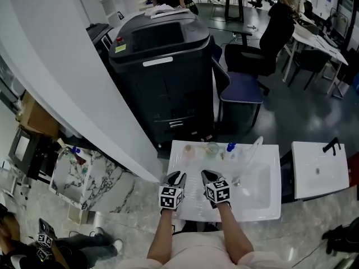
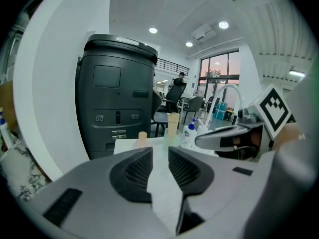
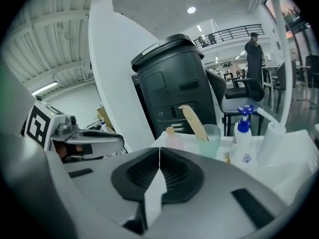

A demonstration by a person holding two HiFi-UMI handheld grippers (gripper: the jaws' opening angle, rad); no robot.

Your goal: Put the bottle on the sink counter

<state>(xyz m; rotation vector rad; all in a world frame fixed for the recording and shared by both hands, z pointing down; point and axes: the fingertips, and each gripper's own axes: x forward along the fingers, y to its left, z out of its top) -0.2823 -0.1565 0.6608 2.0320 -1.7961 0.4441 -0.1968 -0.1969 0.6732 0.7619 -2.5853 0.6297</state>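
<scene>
The left gripper (image 1: 178,175) hovers over the near edge of the sink counter (image 1: 193,167). Its jaws stand a narrow gap apart with nothing between them, only bare counter showing through. Straight ahead of it, at the counter's far edge toward the far left corner, a small pinkish bottle (image 1: 188,150) stands upright. It is well clear of the jaws and nearer this gripper than the other.

Just to the right, the right gripper (image 1: 206,174) hangs level with the left, its jaws pressed together and empty. Beyond it along the far edge stand a cup (image 1: 211,148) and then a blue-topped pump bottle (image 1: 230,148), also upright, which is the right gripper's nearer target.

Both bottles already stand on the counter, and I cannot tell which one the task means. Either would likely need a forward reach with the jaws closing across the upright body.
</scene>
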